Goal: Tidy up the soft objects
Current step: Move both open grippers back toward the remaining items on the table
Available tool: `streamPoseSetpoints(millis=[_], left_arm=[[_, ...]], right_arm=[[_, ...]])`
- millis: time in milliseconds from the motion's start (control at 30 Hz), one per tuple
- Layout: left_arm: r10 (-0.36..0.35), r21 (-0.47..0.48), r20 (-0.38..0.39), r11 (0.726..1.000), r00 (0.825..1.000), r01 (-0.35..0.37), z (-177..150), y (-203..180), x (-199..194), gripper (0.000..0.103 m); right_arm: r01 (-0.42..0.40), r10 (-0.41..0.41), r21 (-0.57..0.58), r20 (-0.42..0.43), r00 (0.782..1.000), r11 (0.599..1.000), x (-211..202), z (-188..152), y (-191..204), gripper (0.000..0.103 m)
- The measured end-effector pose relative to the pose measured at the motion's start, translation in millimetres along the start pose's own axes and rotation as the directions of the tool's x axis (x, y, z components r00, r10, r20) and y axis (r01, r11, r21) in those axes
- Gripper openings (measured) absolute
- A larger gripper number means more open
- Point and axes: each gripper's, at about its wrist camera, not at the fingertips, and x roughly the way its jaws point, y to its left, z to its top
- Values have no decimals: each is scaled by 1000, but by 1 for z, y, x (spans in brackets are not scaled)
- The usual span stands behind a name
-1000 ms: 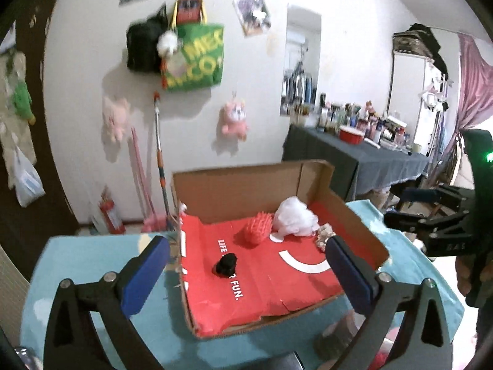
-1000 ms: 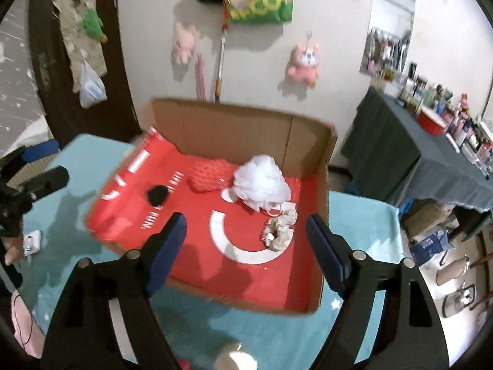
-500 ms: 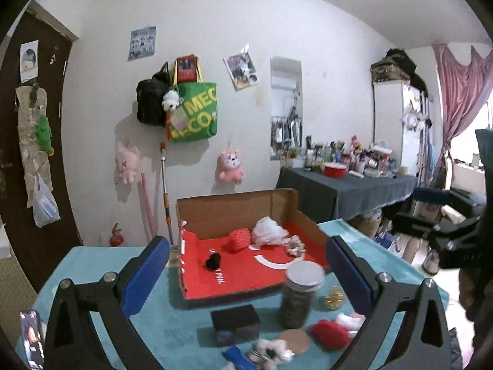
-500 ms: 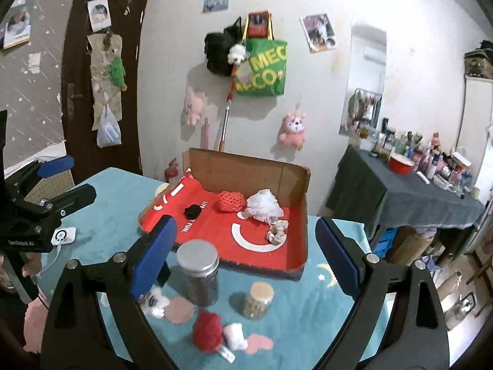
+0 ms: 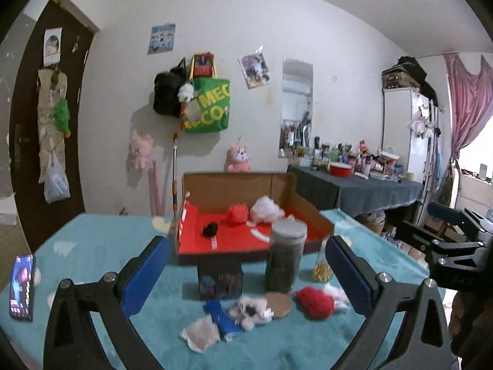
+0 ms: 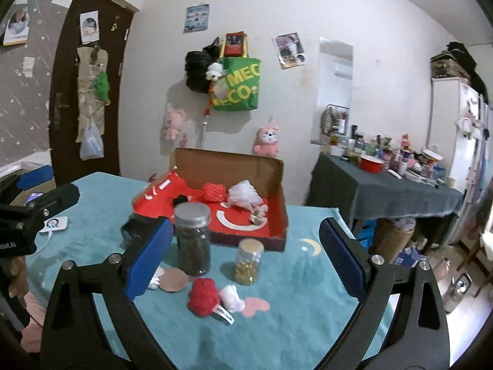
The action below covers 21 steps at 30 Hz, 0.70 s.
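Note:
An open cardboard box [image 5: 311, 212] [image 6: 228, 166] with a red lining holds a red knitted ball [image 5: 236, 214], a white fluffy puff [image 5: 265, 209], a small black pom [image 5: 210, 229] and a scrunchie [image 6: 258, 212]. In front of it, on the teal cloth, lie a red knitted piece [image 5: 314, 301] [image 6: 203, 297], a striped fluffy piece [image 5: 249, 308], a blue cloth [image 5: 222, 314] and a white cloth [image 5: 200, 333]. My left gripper [image 5: 246, 256] is open and empty. The jaws of my right gripper [image 6: 245, 231] are opening, with nothing held.
A tall lidded jar [image 5: 285, 256] [image 6: 192, 240], a small jar of gold bits [image 6: 249, 262], a dark little box [image 5: 219, 280] and a round brown disc [image 6: 174, 279] stand among the soft things. A phone [image 5: 21, 280] lies at the table's left edge.
Both grippers have drawn back from over the box, so the jars and loose soft pieces in front of it now show. The right jaws have spread wider.

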Motion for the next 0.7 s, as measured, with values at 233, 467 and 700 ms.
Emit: streamPoseSetpoints(millis=[233, 467, 700], left_arm=[[4, -9, -108, 1000, 994, -5, -39, 3, 23, 103], [8, -16, -187, 1000, 982, -11, -64, 9, 38, 103], [24, -29, -248, 999, 968, -32, -76, 23, 53, 103]], right_arm=[[16, -15, 17, -54, 998, 1000, 15, -41, 3, 97], [-11, 18, 46, -148, 989, 999, 42, -74, 6, 97], [-35, 47, 59, -203, 978, 998, 63, -89, 13, 97]])
